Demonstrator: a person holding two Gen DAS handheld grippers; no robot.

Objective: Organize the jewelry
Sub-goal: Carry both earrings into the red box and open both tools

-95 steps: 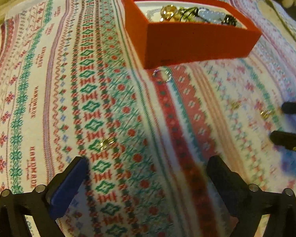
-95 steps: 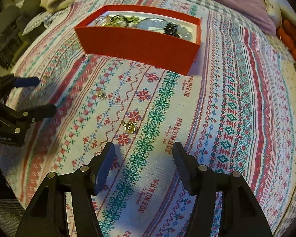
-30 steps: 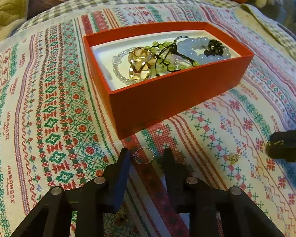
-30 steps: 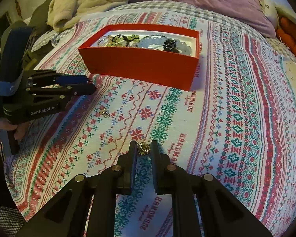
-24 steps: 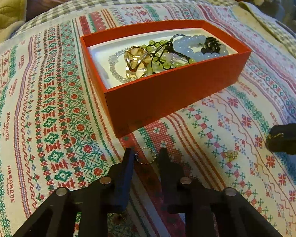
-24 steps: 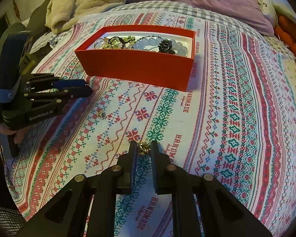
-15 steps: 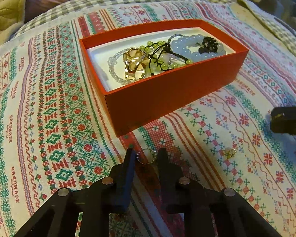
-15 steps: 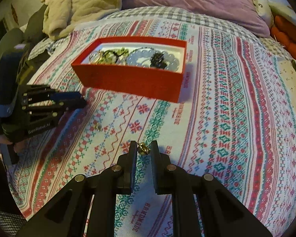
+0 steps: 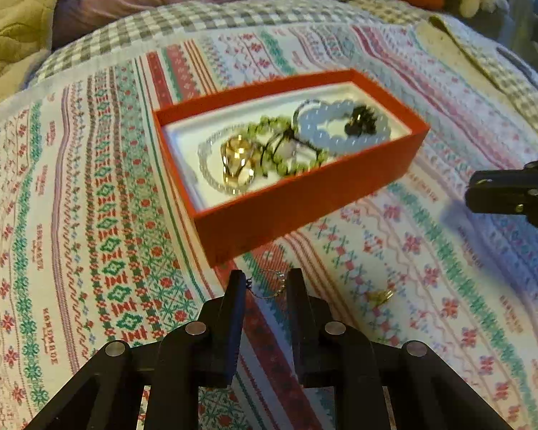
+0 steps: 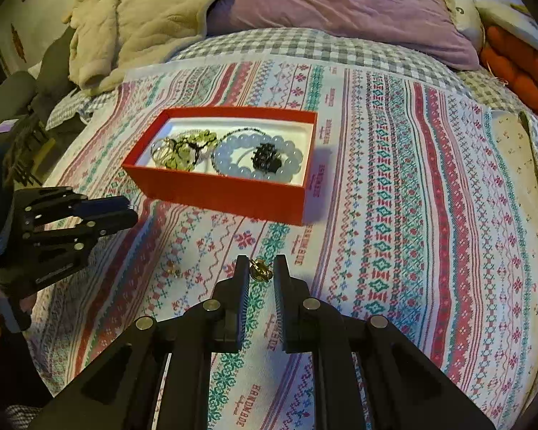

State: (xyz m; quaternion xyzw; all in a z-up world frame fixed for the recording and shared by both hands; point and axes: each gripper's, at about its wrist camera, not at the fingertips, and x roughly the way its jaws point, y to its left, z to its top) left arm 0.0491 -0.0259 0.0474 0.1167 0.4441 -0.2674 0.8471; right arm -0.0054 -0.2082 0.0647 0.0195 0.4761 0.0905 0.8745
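Note:
A red box (image 9: 305, 200) (image 10: 218, 190) on the patterned cloth holds beaded bracelets, a gold ring and a dark piece. My left gripper (image 9: 265, 283) is shut on a thin silver hoop earring (image 9: 267, 285), held above the cloth just in front of the box; it also shows in the right wrist view (image 10: 123, 211). My right gripper (image 10: 261, 268) is shut on a small gold earring (image 10: 261, 270), lifted off the cloth in front of the box; its tips show in the left wrist view (image 9: 473, 195). A small gold piece (image 9: 380, 295) (image 10: 172, 268) lies on the cloth between both grippers.
The patterned cloth (image 10: 394, 215) lies over a checked bedspread (image 10: 305, 44). A purple pillow (image 10: 340, 0), a beige blanket (image 10: 136, 18) and an orange knitted item (image 10: 520, 71) lie behind. A cream card (image 10: 513, 150) rests at the right.
Both grippers have risen higher with their earrings held, so the box looks farther and more of its inside shows. The gold piece on the cloth has not moved.

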